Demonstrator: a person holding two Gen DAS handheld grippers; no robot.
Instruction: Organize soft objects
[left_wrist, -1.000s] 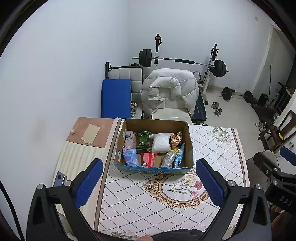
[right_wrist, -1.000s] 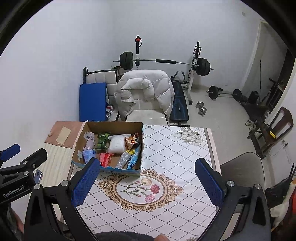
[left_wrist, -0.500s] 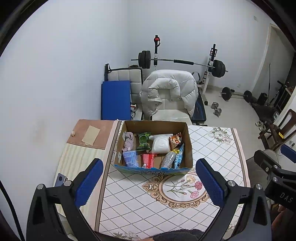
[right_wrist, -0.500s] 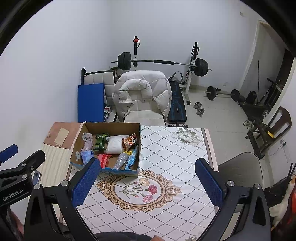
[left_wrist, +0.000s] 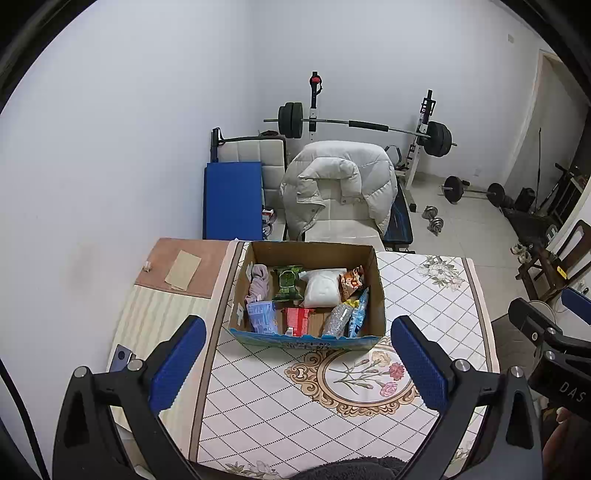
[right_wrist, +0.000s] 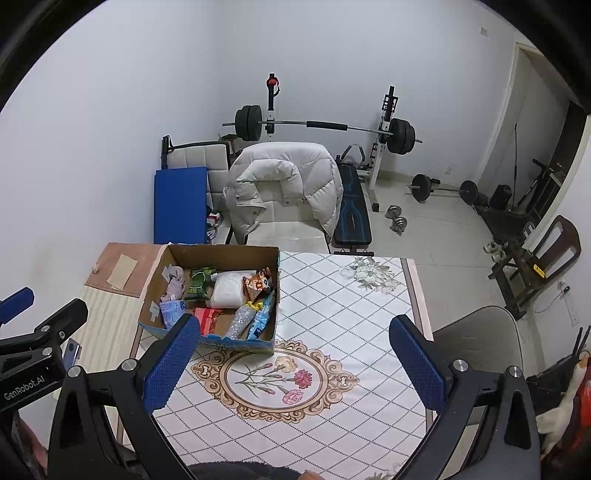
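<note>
An open cardboard box (left_wrist: 308, 338) stands on the patterned tablecloth (left_wrist: 295, 398) and also shows in the right wrist view (right_wrist: 236, 343). It holds several soft items: a pinkish cloth (left_wrist: 258, 282), a green packet (left_wrist: 288, 282), a white pouch (left_wrist: 321, 288), a blue packet (left_wrist: 263, 316) and a red packet (left_wrist: 299, 320). My left gripper (left_wrist: 299, 363) is open and empty, high above the table's near side. My right gripper (right_wrist: 293, 363) is open and empty, to the right of the box.
A chair draped with a white puffer jacket (left_wrist: 338, 184) stands behind the table. A wooden board with a paper scrap (left_wrist: 183, 269) lies at the table's left. Weight bench, barbell (left_wrist: 364, 125) and dumbbells fill the back; a grey chair (right_wrist: 480, 339) is at the right.
Both grippers have drawn back and risen slightly; the box and table look a little smaller and farther. Both stay open and empty.
</note>
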